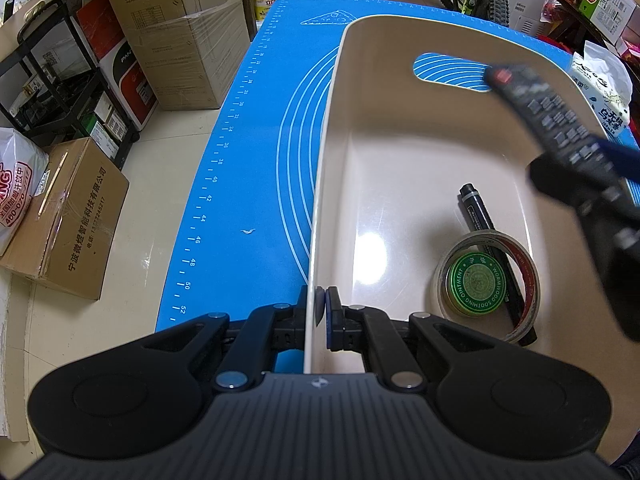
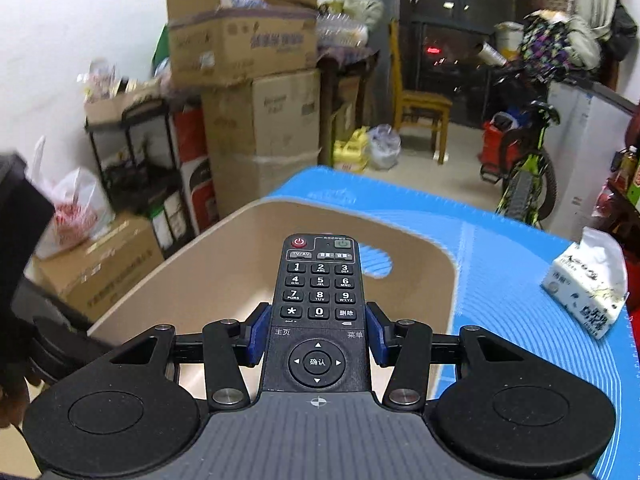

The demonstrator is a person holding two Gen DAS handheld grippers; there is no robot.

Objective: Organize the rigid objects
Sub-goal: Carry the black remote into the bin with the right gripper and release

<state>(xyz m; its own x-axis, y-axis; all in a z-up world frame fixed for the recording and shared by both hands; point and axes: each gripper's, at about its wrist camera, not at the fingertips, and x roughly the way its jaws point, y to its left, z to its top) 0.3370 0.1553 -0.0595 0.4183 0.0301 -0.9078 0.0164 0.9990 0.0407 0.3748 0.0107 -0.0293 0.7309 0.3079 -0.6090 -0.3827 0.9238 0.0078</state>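
Left gripper (image 1: 321, 312) is pinching the bin (image 1: 400, 200) wall. Right gripper (image 2: 318, 330) clamps the remote (image 2: 318, 304), the bin directly beyond its fingertips.

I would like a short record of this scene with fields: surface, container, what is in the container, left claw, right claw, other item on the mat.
surface: blue mat
container: beige bin with a handle cut-out, on the mat
in the container: black marker, tape roll, green round tin inside the roll
left claw: shut on the bin's near wall
right claw: shut on a black remote control, over the bin
other item: tissue pack
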